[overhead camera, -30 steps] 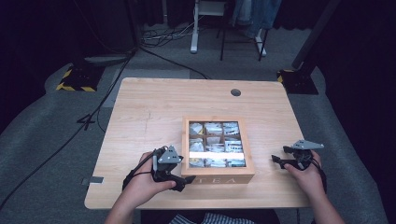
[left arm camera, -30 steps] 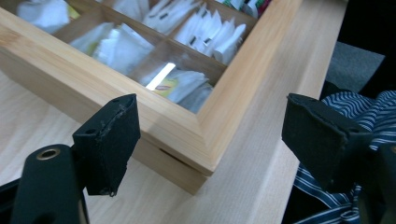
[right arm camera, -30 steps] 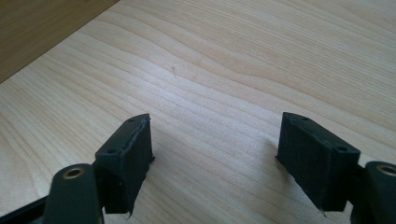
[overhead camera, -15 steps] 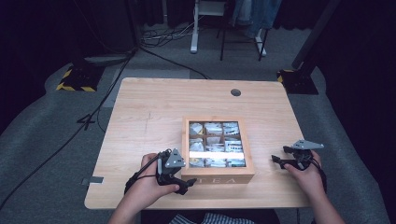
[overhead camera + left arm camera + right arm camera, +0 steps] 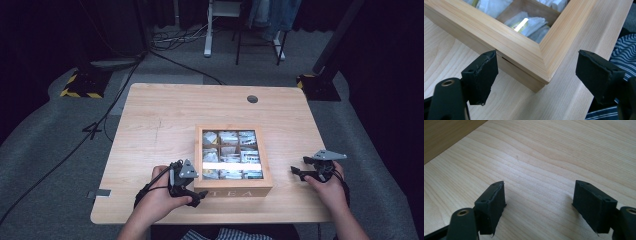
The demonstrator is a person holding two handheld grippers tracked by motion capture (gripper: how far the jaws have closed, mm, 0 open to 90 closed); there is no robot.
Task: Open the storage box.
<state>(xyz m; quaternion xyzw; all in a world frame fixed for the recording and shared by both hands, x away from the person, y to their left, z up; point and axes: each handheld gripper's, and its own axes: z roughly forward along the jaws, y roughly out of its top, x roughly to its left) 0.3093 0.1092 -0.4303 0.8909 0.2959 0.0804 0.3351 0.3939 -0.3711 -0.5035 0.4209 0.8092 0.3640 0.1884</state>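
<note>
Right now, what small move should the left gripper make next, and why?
Probably ease the left gripper forward and close on the lid corner of the tea box: its jaws stand open astride that corner, one beside the lid seam. The right gripper hangs open over bare table.

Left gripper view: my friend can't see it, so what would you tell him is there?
Two open black jaws of the left gripper straddle the near corner of a pale wooden tea box on a light wooden table. Through its lid, white paper tea packets show.
</note>
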